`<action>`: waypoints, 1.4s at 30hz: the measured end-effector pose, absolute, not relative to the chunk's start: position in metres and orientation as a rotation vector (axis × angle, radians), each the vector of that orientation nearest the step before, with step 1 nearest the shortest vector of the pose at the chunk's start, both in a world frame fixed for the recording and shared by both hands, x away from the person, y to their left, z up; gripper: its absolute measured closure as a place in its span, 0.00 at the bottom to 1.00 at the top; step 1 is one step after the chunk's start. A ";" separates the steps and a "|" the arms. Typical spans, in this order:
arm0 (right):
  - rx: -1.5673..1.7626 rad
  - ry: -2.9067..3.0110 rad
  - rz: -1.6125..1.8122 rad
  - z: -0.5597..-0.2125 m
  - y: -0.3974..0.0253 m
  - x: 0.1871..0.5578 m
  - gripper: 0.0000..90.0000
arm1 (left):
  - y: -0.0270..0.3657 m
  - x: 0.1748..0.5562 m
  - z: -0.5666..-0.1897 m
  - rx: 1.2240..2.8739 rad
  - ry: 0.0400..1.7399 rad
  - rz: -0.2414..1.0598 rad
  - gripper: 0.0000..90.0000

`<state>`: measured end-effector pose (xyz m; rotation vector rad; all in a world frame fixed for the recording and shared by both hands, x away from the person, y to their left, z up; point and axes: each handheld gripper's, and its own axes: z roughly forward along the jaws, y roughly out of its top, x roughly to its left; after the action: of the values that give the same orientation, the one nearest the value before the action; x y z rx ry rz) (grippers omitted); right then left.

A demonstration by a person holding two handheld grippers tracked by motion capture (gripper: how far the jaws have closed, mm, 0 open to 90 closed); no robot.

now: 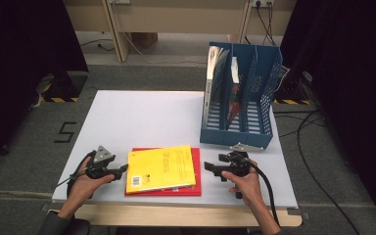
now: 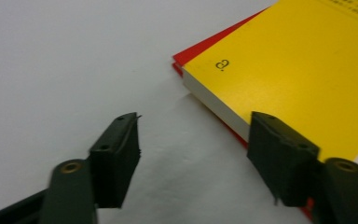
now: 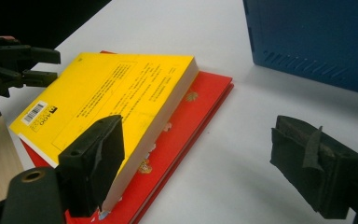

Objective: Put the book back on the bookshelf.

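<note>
**A:** Start at the near edge of the table [image 1: 127, 117]. What do the hands hold?

**B:** Each hand holds a set of tongs. The left gripper [image 1: 122, 169] sits just beside the left edge of the yellow book [image 1: 162, 168], its jaws spread wide with nothing between them. In the left gripper view [image 2: 193, 156] the gap between the jaws frames bare white table and the book's near corner [image 2: 298, 79], and one jaw stands just in front of the page edge.

**A:** And the other side?

**B:** The right gripper [image 1: 210, 168] is near the right edge of the same book, also wide open and empty. In the right gripper view [image 3: 196, 158] one jaw stands in front of the yellow book's page edge [image 3: 116, 88]; the other is over bare table.

**A:** Where does the yellow book lie?

**B:** Flat, barcode side up, on top of a larger red book [image 1: 196, 188] whose cover shows along the near and right sides. Both rest near the front middle of the table, between the two grippers.

**A:** Farther back?

**B:** A blue file rack [image 1: 269, 83] stands at the far right of the table, with books [image 1: 215, 73] upright in its left compartments.
</note>
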<state>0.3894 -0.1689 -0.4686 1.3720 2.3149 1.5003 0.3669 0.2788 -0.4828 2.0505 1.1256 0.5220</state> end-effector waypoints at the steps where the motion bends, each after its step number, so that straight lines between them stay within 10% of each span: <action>1: 1.376 2.321 1.503 -0.469 -0.168 0.389 0.20 | 0.276 0.367 -0.483 2.060 1.117 0.521 0.39; 42: 1.517 2.406 1.485 -0.495 -0.133 0.384 0.33 | 0.250 0.359 -0.486 2.123 1.037 0.486 0.30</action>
<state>0.3842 -0.1334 -0.4951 1.5165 2.4060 1.4849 0.3592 0.2501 -0.4856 2.1232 1.0371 0.4859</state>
